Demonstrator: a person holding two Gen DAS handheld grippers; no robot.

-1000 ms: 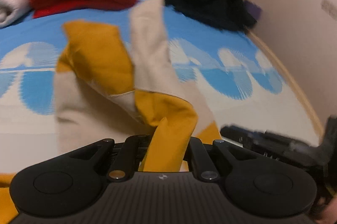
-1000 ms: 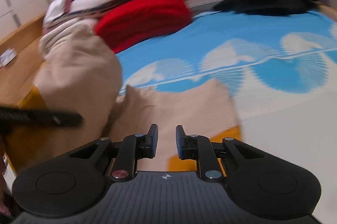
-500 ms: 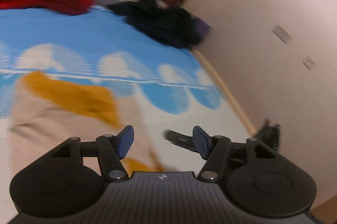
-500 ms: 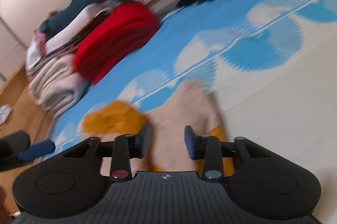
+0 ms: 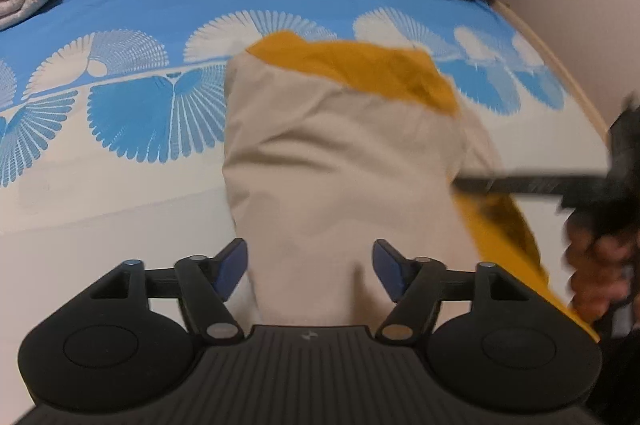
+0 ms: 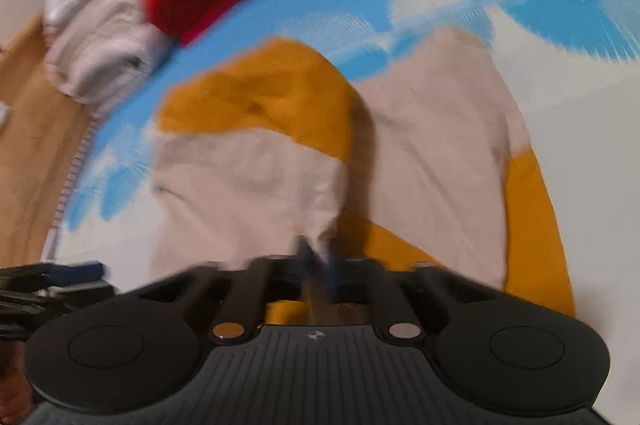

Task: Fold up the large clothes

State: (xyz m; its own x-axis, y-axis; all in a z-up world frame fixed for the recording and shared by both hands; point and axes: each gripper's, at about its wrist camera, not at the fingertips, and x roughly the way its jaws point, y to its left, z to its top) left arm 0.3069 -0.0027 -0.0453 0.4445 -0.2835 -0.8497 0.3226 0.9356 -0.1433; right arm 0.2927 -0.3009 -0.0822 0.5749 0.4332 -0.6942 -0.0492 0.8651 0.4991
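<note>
Right gripper (image 6: 316, 261) pinches a beige fold of the garment (image 5: 340, 161), having just closed; left gripper (image 5: 310, 265) has just opened, fabric loose between its jaws. Garment lies part-folded mid-bed (image 5: 120, 5), near its front edge; further folds likely remain.

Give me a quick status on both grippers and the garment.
Left gripper open, jaws just widened, over beige-and-mustard garment. Right gripper just closed, pinching garment's near fold. Nothing in the way.
</note>
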